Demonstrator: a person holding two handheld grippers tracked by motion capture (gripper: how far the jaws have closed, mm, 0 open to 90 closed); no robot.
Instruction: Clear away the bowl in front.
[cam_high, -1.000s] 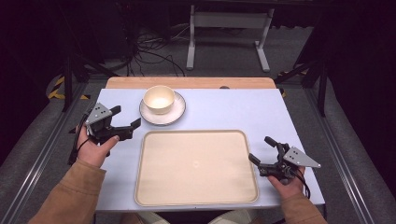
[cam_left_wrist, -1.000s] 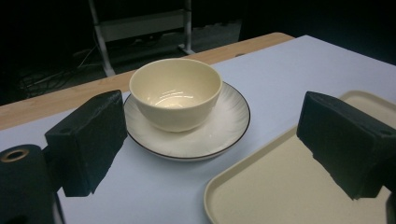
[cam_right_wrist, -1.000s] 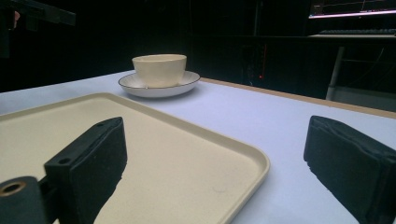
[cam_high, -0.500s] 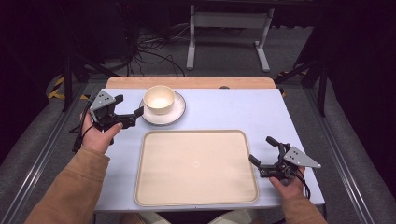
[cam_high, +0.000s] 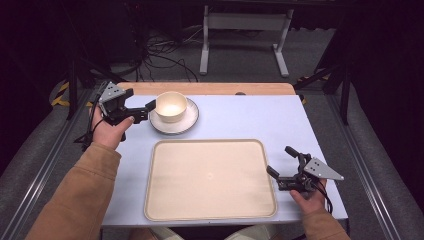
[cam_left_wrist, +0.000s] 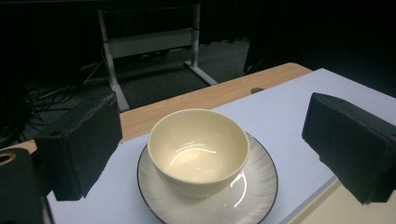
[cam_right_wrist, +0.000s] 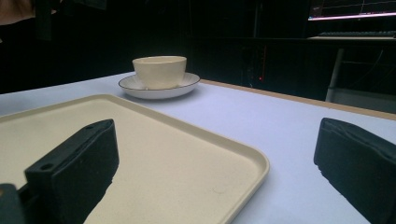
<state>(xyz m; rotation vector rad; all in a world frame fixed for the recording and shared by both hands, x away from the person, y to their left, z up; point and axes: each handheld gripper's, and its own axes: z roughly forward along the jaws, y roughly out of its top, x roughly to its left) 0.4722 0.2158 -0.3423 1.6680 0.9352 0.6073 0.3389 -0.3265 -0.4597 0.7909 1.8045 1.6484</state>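
Note:
A cream bowl (cam_high: 171, 106) stands on a white saucer (cam_high: 187, 122) with a dark rim at the table's far left. My left gripper (cam_high: 144, 111) hovers just left of the bowl, pointing at it. Its jaws have just been opening and stand open, with nothing between the pads. In the left gripper view the bowl (cam_left_wrist: 198, 154) and saucer (cam_left_wrist: 261, 186) sit close ahead of the left gripper (cam_left_wrist: 215, 154). My right gripper (cam_high: 281, 161) rests open at the right edge of the beige tray (cam_high: 210, 180). The right gripper view shows the right gripper (cam_right_wrist: 219, 172) empty over the tray's rim.
The tray (cam_right_wrist: 163, 154) lies bare in the table's near middle. The bowl (cam_right_wrist: 159, 71) on its saucer (cam_right_wrist: 187, 84) stands beyond it. A wooden strip (cam_high: 225, 88) runs along the far table edge. Behind it are a metal stand (cam_high: 242, 30) and cables (cam_high: 165, 55) on the floor.
My left gripper has moved away from me and to the right, up to the bowl's left side. The right gripper has stayed where it was.

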